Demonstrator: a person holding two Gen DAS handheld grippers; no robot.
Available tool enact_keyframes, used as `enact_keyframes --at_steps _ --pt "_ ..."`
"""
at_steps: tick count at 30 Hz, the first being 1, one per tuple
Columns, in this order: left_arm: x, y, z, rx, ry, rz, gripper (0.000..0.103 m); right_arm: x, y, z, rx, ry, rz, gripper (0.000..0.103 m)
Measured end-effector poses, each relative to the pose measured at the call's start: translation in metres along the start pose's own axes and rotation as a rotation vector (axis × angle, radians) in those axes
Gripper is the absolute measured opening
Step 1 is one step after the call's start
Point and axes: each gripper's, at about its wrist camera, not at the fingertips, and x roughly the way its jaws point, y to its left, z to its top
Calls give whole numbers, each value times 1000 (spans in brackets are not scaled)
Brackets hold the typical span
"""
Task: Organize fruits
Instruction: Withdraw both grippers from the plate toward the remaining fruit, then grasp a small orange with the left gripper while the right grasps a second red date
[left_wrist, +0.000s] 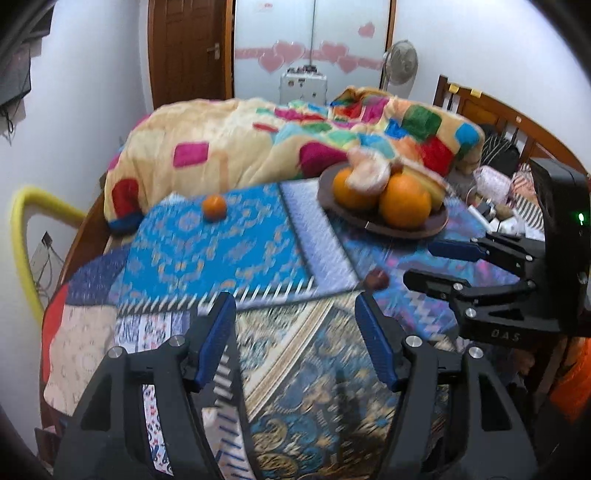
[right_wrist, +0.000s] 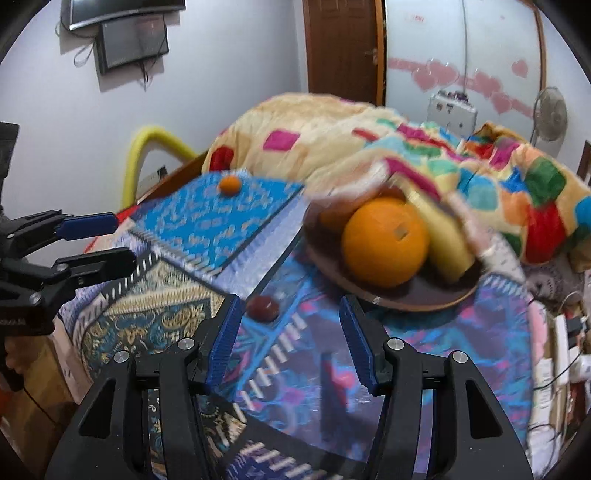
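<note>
A dark wooden plate on the patterned bed cover holds large oranges, a yellow fruit and a pale fruit. A small tangerine lies alone on the blue mat, far left of the plate. A small dark red fruit lies on the cover in front of the plate. My left gripper is open and empty above the cover. My right gripper is open and empty, with the red fruit just beyond its left finger.
A colourful folded quilt lies behind the mats. A wooden headboard and clutter with cables are at the right. A yellow padded rail stands at the left bed edge. A door, fan and wall screens are behind.
</note>
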Motion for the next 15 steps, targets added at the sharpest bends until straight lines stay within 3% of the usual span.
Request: enact_keyframes --at_steps 7,15 --pt "9 13 -13 -11 16 2 67 28 9 -2 -25 73 9 51" --pt "16 24 -14 -24 18 12 67 36 13 -1 -59 89 3 19"
